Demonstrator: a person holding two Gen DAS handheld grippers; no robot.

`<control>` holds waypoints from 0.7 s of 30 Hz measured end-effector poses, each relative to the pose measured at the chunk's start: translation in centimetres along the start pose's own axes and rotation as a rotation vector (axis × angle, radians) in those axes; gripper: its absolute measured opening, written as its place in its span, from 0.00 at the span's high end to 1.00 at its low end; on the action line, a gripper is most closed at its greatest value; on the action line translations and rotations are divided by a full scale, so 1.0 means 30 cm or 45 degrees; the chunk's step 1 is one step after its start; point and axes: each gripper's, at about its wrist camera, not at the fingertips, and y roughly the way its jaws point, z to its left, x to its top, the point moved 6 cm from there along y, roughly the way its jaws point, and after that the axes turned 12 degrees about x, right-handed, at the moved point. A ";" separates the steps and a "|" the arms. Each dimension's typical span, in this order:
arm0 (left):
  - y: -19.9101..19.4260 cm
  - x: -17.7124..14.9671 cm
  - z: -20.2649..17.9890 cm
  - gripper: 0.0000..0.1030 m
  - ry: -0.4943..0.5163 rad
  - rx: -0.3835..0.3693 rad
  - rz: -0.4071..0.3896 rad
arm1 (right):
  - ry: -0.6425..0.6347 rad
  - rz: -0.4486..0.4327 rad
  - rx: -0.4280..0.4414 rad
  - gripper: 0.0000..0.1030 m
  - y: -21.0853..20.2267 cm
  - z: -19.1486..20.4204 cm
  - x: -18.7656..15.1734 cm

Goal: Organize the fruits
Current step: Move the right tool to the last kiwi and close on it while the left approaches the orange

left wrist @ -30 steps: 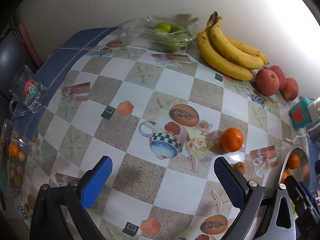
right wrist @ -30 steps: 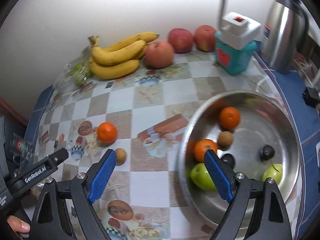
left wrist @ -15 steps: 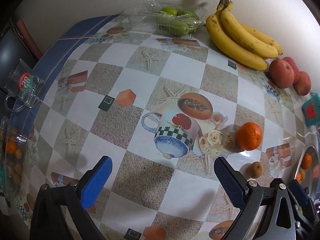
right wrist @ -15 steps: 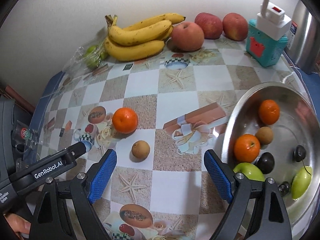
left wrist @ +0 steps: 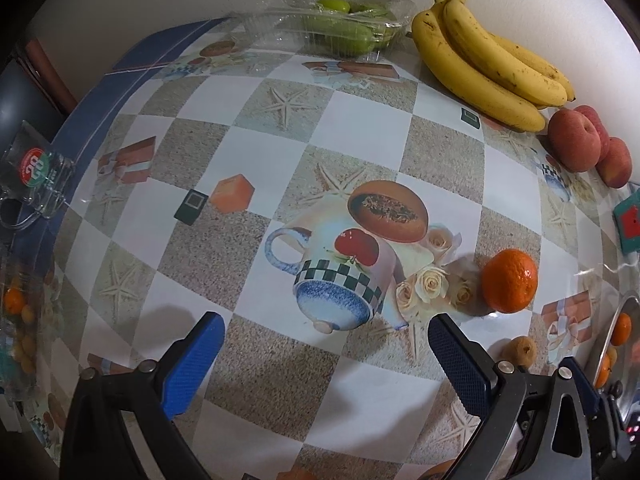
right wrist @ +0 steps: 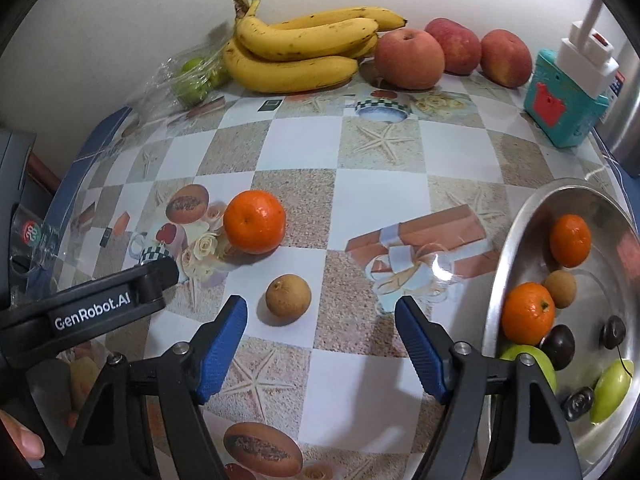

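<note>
A small brown fruit lies on the patterned tablecloth just ahead of my right gripper, nearer its left finger. The right jaws are closing; nothing is between the pads. An orange mandarin sits a little farther back and left. At the right a steel bowl holds several fruits: mandarins, green and dark ones. My left gripper hovers open over the printed teapot, holding nothing; the mandarin and brown fruit lie to its right.
Bananas, red apples and a clear pack of green fruit line the back wall. A teal box with a white plug and a metal kettle stand back right. A glass mug sits beyond the table's left edge.
Both grippers moved down and leftwards over the table. The right one left the bowl, came up to the brown fruit, and its jaws have narrowed.
</note>
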 end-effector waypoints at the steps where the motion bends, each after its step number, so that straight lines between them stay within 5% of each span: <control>1: 0.002 0.004 -0.001 0.00 -0.001 -0.001 -0.001 | -0.010 0.004 -0.001 0.31 0.005 0.003 0.000; 21: 0.039 0.075 -0.010 0.00 -0.008 -0.025 -0.007 | -0.062 0.018 -0.005 0.59 0.063 0.047 0.015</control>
